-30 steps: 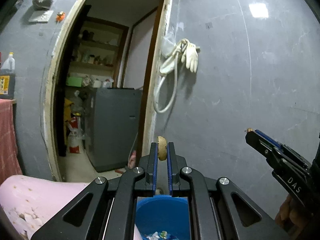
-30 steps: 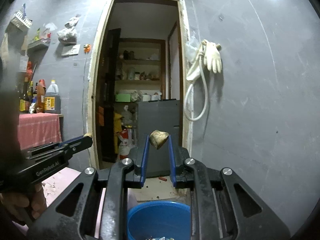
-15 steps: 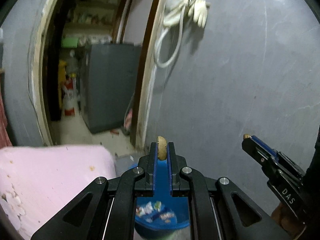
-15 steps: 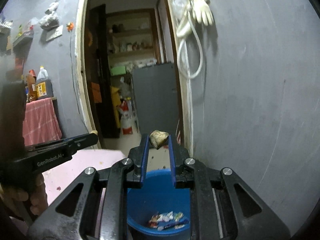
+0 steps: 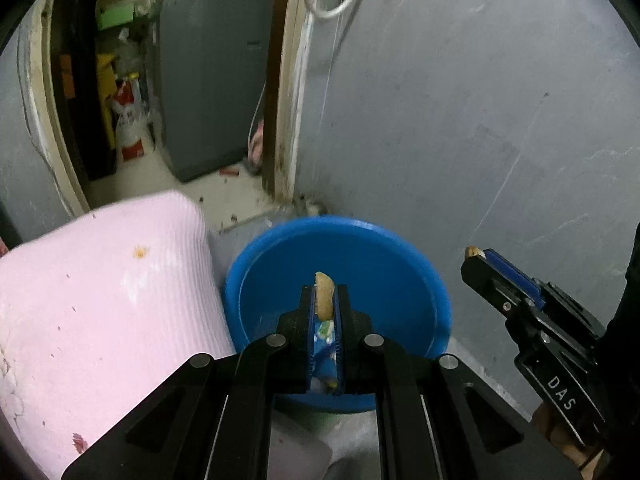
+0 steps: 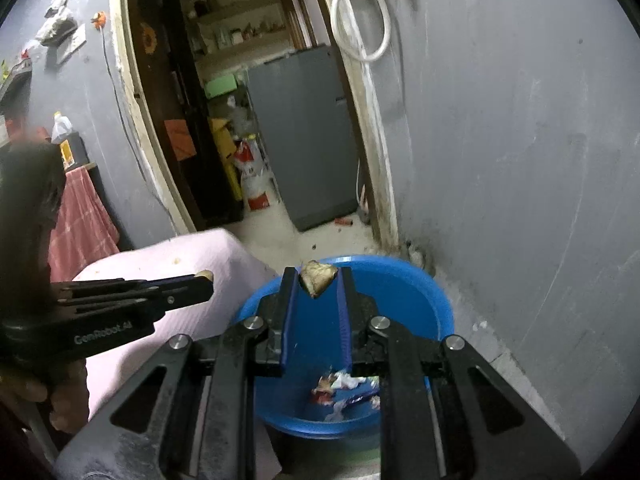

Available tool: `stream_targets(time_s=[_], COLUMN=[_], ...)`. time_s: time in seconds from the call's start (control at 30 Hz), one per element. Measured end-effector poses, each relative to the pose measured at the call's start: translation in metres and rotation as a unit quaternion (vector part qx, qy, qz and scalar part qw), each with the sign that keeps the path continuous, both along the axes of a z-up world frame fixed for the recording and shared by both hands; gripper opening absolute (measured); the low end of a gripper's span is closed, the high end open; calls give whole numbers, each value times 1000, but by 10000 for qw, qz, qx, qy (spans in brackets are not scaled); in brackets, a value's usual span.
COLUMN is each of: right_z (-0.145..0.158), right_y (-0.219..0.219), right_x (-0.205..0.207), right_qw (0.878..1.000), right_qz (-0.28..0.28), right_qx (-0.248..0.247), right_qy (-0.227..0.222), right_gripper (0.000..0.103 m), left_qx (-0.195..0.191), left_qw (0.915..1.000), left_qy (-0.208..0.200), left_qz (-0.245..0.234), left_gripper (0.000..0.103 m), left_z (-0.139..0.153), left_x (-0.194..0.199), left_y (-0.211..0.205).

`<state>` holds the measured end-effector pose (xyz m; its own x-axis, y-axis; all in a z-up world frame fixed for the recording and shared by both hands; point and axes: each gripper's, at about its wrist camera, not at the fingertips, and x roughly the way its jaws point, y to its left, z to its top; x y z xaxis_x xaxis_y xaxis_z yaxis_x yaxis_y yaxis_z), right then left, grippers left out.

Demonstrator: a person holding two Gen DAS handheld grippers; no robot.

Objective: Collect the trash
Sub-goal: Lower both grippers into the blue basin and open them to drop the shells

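Observation:
My left gripper point(image 5: 324, 294) is shut on a thin tan peel scrap point(image 5: 323, 295) and holds it above the blue tub point(image 5: 432, 280). My right gripper point(image 6: 318, 278) is shut on a crumpled tan-brown scrap point(image 6: 317, 277) over the same blue tub point(image 6: 436, 300). Several colourful wrappers point(image 6: 344, 390) lie in the tub's bottom. The right gripper also shows in the left wrist view point(image 5: 476, 256), and the left gripper shows in the right wrist view point(image 6: 202, 280). Both tips are side by side over the tub.
A pink cloth-covered surface point(image 5: 100, 300) stands left of the tub, touching it. A grey wall point(image 5: 480, 120) is close behind and to the right. A doorway point(image 6: 240, 120) opens to a room with a grey appliance point(image 6: 304, 132).
Both grippers have tilted downward with their scraps; the blue tub and its wrappers have come fully into view below the tips.

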<state>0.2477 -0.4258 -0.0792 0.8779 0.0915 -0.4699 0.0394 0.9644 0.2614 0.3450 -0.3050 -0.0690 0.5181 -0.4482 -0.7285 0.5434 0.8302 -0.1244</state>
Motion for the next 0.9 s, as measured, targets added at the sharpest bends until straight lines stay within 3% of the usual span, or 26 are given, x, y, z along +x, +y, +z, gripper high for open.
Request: stream_targets(time_s=[0.43, 0.73, 0.9], right_z=[-29, -21, -13], right_y=[-2, -2, -2], right_x=[12, 10, 7], right_qw=[9983, 9987, 9991], right_qz=[64, -65, -148], right_qx=[249, 207, 142], right_qy=[514, 457, 361], right_gripper=[20, 21, 28], left_qx=[260, 111, -3], left_qw=[9982, 9983, 9989], left_qy=[534, 569, 434], left_qz=[8, 65, 202], left_gripper=[8, 26, 35], left_z=[-38, -36, -23], left_x=[11, 7, 5], left_y=[-8, 1, 10])
